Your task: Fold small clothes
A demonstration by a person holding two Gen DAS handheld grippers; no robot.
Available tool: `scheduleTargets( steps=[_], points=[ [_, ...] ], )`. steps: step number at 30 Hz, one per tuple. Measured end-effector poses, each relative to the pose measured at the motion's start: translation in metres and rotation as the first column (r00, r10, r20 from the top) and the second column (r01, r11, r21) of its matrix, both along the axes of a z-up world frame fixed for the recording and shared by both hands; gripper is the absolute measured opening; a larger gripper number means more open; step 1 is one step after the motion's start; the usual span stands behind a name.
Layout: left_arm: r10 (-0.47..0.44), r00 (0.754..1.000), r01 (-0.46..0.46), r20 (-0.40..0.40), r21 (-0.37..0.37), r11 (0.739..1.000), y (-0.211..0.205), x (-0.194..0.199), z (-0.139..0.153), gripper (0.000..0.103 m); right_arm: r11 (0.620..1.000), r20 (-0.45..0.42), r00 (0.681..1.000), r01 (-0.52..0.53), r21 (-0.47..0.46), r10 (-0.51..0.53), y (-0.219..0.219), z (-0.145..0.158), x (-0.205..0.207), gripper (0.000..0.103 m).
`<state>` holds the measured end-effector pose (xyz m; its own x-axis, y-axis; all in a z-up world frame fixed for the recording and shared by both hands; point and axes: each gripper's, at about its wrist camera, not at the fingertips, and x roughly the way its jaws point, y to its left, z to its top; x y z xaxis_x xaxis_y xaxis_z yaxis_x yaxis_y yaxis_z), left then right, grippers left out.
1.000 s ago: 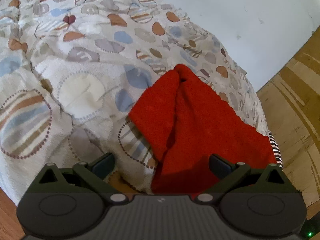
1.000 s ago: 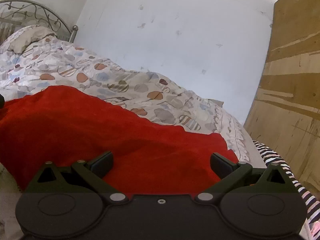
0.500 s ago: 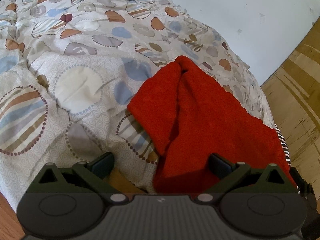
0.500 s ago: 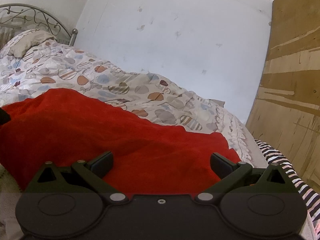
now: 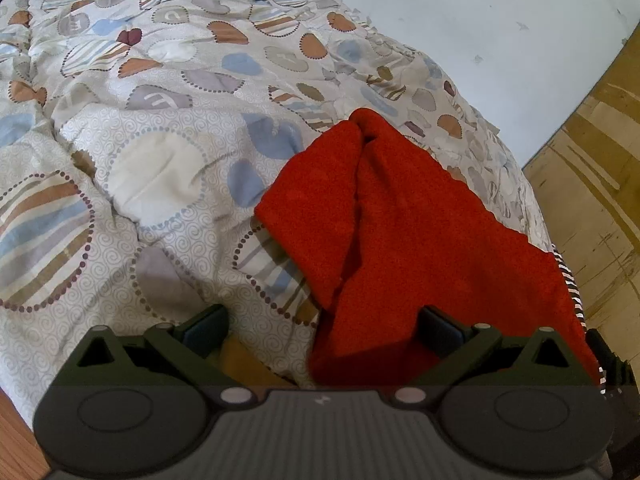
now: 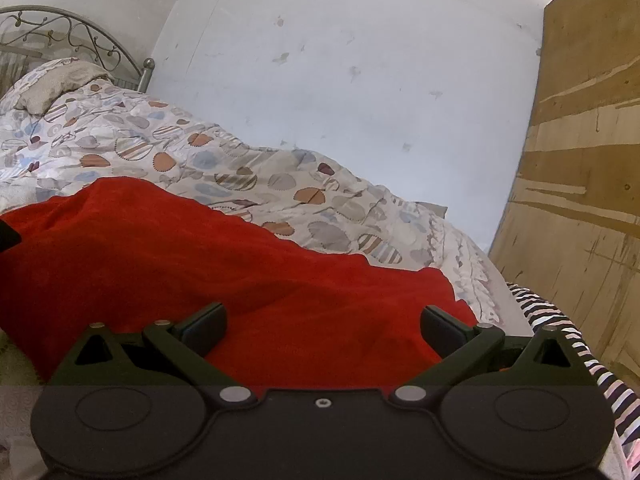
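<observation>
The left tongs (image 5: 322, 330) stand spread wide with nothing between them, hanging over the near edge of the bed (image 5: 168, 216). One finger is above the patterned quilt (image 5: 160, 168) and the other above the near end of the red garment (image 5: 408, 232). Over the last second this view has lifted and drawn back a little: more quilt shows on the left, the red cloth sits a bit farther off, and a dark piece of the other tool now shows at the right edge. The right tongs (image 6: 322, 330) are likewise spread and empty, low over the same red garment (image 6: 200, 256), and that view has hardly shifted; only a dark sliver at its left edge has grown.

My reading is that neither tool has taken hold yet and both are lining up on the near hem, so the fold itself has not begun. The garment lies on the quilt near the foot corner of the bed, bunched along a long crease up its middle and narrowing to a point at the far end, so it probably needs spreading flat first.

A striped cloth (image 6: 560, 332) lies just beside it at the bed's edge, next to the wooden panel (image 6: 580, 160). No basket, box or other container is in view, so there is nothing to report inside one
</observation>
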<state>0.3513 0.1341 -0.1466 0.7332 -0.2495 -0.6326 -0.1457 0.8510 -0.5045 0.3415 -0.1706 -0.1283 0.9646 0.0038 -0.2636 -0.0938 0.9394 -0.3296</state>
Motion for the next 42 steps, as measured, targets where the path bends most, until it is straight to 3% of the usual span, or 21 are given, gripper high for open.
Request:
scheduleTargets(
  steps=[5, 7, 10, 13, 17, 22, 24, 27, 42],
  points=[
    [0.003, 1.000, -0.003, -0.010, 0.010, 1.000, 0.000, 0.001, 0.004, 0.103, 1.000, 0.001, 1.000, 0.000, 0.000, 0.000, 0.000, 0.000, 0.000, 0.103],
    [0.018, 1.000, -0.018, -0.006, 0.057, 0.998, -0.002, 0.002, 0.012, 0.103, 1.000, 0.001, 1.000, 0.001, 0.000, -0.001, 0.000, 0.000, 0.000, 0.103],
    [0.025, 0.998, -0.036, 0.061, 0.177, 0.984, -0.009, 0.000, 0.030, 0.103, 1.000, 0.001, 1.000, 0.001, 0.000, -0.001, 0.000, 0.000, 0.000, 0.103],
    [-0.009, 0.989, -0.023, 0.146, 0.213, 0.977, -0.008, 0.007, 0.044, 0.103, 1.000, 0.003, 1.000, 0.001, -0.001, -0.001, 0.000, 0.000, 0.000, 0.103],
    [-0.075, 0.991, 0.051, 0.112, 0.205, 0.977, -0.004, 0.039, 0.045, 0.103, 1.000, 0.003, 1.000, 0.002, -0.001, -0.002, 0.000, 0.000, 0.000, 0.103],
    [-0.109, 0.993, 0.096, 0.038, 0.251, 0.963, -0.004, 0.067, 0.029, 0.103, 1.000, 0.005, 1.000, 0.003, -0.002, -0.003, 0.000, 0.000, 0.000, 0.103],
    [-0.130, 0.991, 0.126, 0.004, 0.219, 0.968, 0.000, 0.072, 0.019, 0.103, 1.000, 0.004, 1.000, 0.002, -0.002, -0.002, 0.000, 0.000, 0.001, 0.103],
    [-0.126, 0.992, 0.121, 0.019, 0.164, 0.979, 0.007, 0.069, 0.011, 0.103, 1.000, 0.005, 1.000, 0.003, -0.002, -0.003, 0.000, 0.000, 0.001, 0.103],
    [-0.120, 0.992, 0.112, 0.039, 0.160, 0.981, 0.007, 0.067, 0.007, 0.103, 1.000, 0.010, 1.000, 0.004, -0.005, -0.004, 0.000, 0.000, 0.000, 0.103]
  ],
)
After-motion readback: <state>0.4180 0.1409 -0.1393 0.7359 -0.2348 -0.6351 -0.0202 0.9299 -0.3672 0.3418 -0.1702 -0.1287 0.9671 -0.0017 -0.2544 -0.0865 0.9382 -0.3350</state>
